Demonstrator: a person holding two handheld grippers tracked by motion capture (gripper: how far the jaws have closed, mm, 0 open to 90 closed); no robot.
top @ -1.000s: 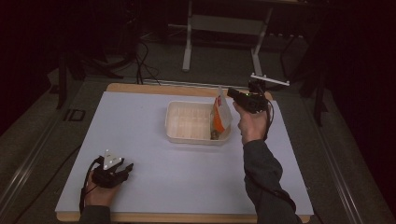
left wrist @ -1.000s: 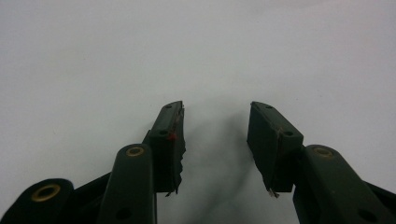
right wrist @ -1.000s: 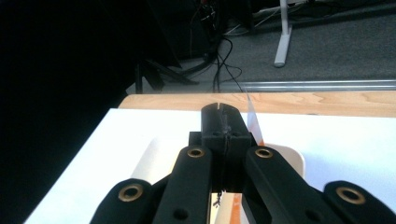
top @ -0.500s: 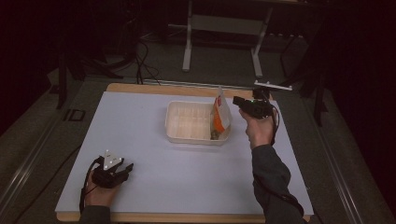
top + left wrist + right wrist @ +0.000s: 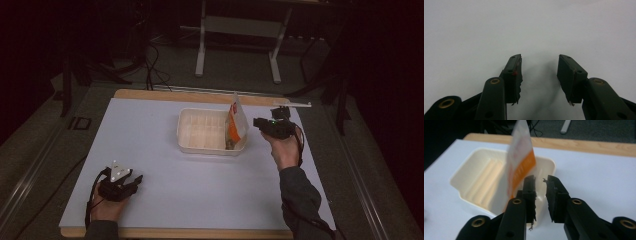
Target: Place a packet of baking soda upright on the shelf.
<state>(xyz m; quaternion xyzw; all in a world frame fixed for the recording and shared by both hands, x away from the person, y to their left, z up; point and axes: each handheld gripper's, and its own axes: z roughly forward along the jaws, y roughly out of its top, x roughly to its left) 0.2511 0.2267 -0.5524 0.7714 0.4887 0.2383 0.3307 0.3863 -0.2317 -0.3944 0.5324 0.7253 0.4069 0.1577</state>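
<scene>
1. We see the orange and white packet (image 5: 237, 125) standing upright in the cream tray (image 5: 200, 145), leaning on the tray's right end wall, with its top above the rim.
2. The right gripper (image 5: 540, 182) is just beside that end of the tray. Its jaws have just been opening. There is now a narrow gap between them and nothing inside it. The packet stands a little to the left of the left pad (image 5: 529, 187); whether it touches the pad we cannot tell, but it is not clamped.
3. We judge that the step in hand is the release of the packet into the tray, so the work is close to its end.
4. To do this well, we should open the jaws a little wider before we pull away, so no pad can drag the thin film.
5. We should draw the gripper straight back along its own line, away from the tray wall, and not sweep to the side. The packet is light and tall, and a small push may tip it out over the rim.
6. The tray is also light, so we must not knock its edge.
7. The left gripper (image 5: 539, 75) rests on the white table (image 5: 150, 125) near the front left corner, well apart from the tray. Its jaws stand apart and hold nothing.
</scene>
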